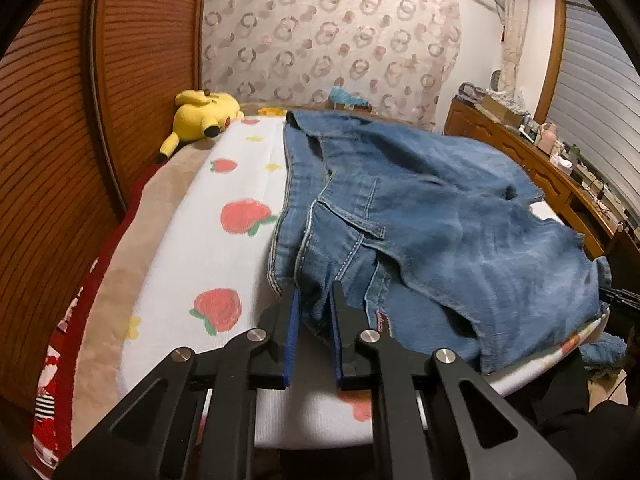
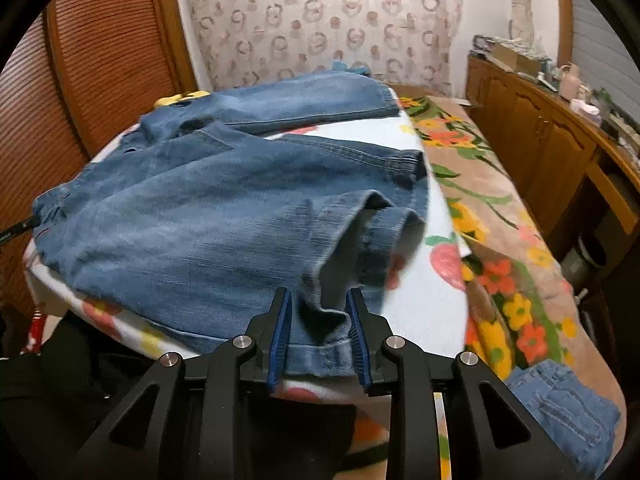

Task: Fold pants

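The faded blue denim pants (image 1: 420,208) lie spread on the white strawberry-print sheet (image 1: 192,248), reaching its near edge. The left gripper (image 1: 314,300) is nearly closed, pinching the waistband. The right gripper (image 2: 320,312) stands part-open around a leg hem, its pads not pressing.

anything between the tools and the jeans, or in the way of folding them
Nothing visible. The left tool already has the jeans waist edge between its fingers, and the right tool straddles a leg hem. The strawberry-print cloth beside them carries nothing else.
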Action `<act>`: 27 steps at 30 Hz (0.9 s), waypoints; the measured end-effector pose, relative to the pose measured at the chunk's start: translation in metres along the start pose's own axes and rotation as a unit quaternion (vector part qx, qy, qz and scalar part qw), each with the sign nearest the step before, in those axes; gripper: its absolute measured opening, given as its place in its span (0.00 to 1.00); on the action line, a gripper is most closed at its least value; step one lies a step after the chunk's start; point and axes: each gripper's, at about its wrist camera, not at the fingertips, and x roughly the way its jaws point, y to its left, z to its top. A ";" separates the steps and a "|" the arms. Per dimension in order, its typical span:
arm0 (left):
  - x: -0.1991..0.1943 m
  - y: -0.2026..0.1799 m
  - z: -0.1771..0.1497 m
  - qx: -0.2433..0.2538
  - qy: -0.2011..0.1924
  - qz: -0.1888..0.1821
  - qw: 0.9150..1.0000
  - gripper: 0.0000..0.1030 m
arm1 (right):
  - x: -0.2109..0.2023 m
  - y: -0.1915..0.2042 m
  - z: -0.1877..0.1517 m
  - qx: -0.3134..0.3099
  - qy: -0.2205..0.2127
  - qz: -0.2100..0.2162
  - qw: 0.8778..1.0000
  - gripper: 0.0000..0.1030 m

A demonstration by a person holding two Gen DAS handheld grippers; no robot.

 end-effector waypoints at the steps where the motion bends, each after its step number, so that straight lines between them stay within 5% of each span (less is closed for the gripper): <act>1: -0.003 -0.002 0.002 0.002 -0.004 -0.001 1.000 0.13 | -0.001 0.002 0.001 -0.002 -0.005 0.005 1.000 0.15; 5: -0.025 -0.013 0.015 0.019 -0.026 -0.006 0.999 0.12 | -0.013 0.006 0.011 -0.027 -0.027 0.032 0.999 0.07; 18: -0.081 -0.032 0.052 0.030 -0.098 -0.024 0.994 0.11 | -0.088 -0.011 0.050 -0.051 -0.152 -0.002 0.987 0.05; 27: -0.113 -0.035 0.066 0.037 -0.141 -0.024 0.989 0.10 | -0.116 -0.003 0.044 -0.074 -0.203 -0.007 0.976 0.05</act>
